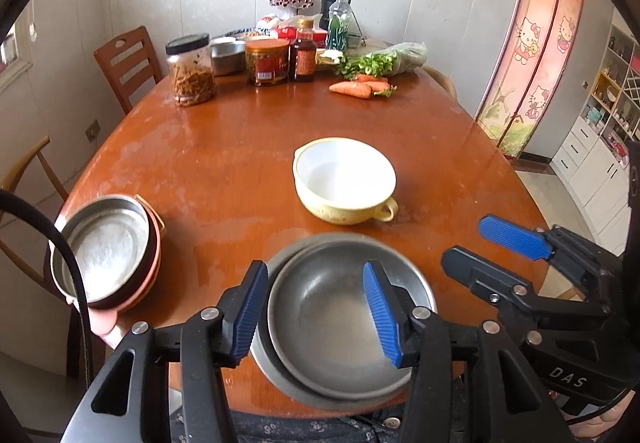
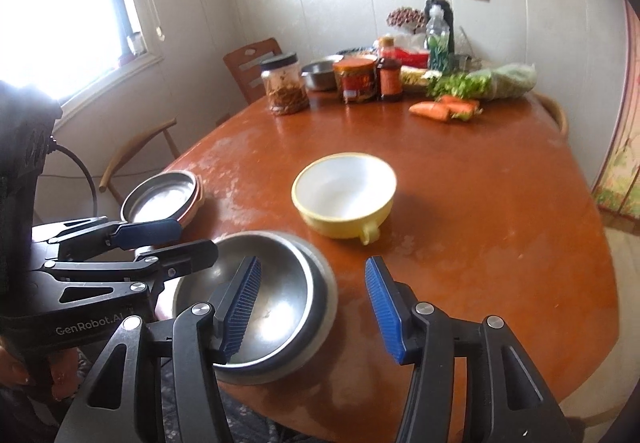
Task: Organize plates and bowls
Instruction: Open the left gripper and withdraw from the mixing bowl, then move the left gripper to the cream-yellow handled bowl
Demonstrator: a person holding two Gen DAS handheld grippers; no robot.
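A steel bowl sits nested in a wider steel dish at the table's near edge. My left gripper hovers open over the bowl's left rim, one pad outside and one inside, touching nothing. My right gripper is open over its right rim, with one pad above the bowl and the other above bare table. Each gripper shows in the other's view, the right gripper and the left gripper. A yellow bowl with a handle stands farther in. A steel dish on pink plates is stacked at the left edge.
Jars, a sauce bottle, carrots and bagged greens crowd the far end of the wooden table. Chairs stand along its left side. Patterned clothing of a person shows at the near edge.
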